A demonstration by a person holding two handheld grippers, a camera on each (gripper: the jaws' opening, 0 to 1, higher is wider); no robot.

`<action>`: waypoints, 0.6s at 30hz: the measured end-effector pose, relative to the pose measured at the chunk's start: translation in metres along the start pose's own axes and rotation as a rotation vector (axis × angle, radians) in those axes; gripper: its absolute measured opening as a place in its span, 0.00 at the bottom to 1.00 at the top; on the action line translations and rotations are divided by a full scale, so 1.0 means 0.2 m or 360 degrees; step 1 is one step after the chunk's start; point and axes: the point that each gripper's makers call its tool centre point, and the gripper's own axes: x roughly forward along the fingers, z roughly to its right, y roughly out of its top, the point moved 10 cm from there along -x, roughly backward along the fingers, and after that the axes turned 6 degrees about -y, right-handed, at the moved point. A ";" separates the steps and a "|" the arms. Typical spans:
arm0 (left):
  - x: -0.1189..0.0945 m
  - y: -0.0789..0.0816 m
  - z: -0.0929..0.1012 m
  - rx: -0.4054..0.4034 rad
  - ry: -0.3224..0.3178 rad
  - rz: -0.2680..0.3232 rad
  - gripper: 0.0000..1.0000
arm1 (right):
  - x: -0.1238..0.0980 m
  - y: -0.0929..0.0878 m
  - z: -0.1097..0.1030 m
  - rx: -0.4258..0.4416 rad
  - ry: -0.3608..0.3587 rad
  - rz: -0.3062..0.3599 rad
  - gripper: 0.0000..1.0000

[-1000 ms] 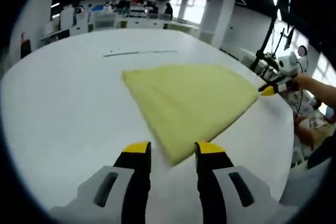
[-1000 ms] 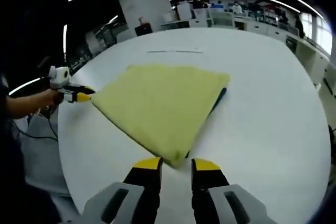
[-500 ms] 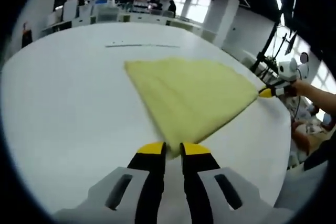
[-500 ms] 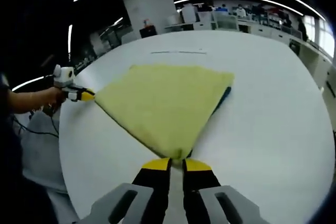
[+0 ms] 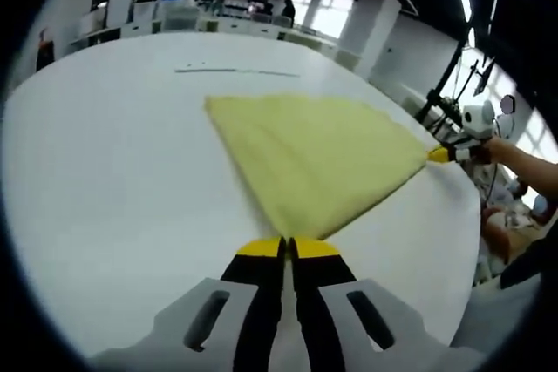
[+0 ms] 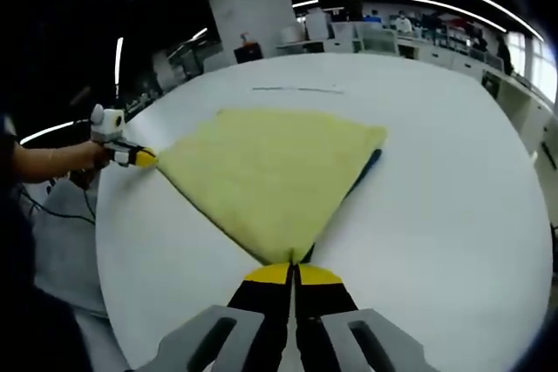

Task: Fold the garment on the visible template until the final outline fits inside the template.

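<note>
Garment [image 5: 318, 158]: pale yellow, soft, light and limp by the look of it, best taken at corners or hems. It is spread flat on the white table [image 5: 105, 172], with a blue edge [image 6: 366, 165] seen under its far side. Left gripper [image 5: 288, 248] and right gripper [image 6: 291, 273] are each closed on a near corner.

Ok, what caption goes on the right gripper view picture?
Right gripper pinching a corner of the yellow cloth on the white table.
</note>
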 end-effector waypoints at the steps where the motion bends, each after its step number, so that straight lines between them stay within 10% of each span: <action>1: 0.00 0.00 0.00 0.0001 0.0002 0.0001 0.00 | -0.01 0.01 0.01 -0.0008 0.0000 0.0007 0.00; 18: -0.01 0.00 0.01 0.0032 0.0013 -0.0014 0.00 | -0.03 -0.05 -0.01 -0.0095 0.0026 -0.0097 0.00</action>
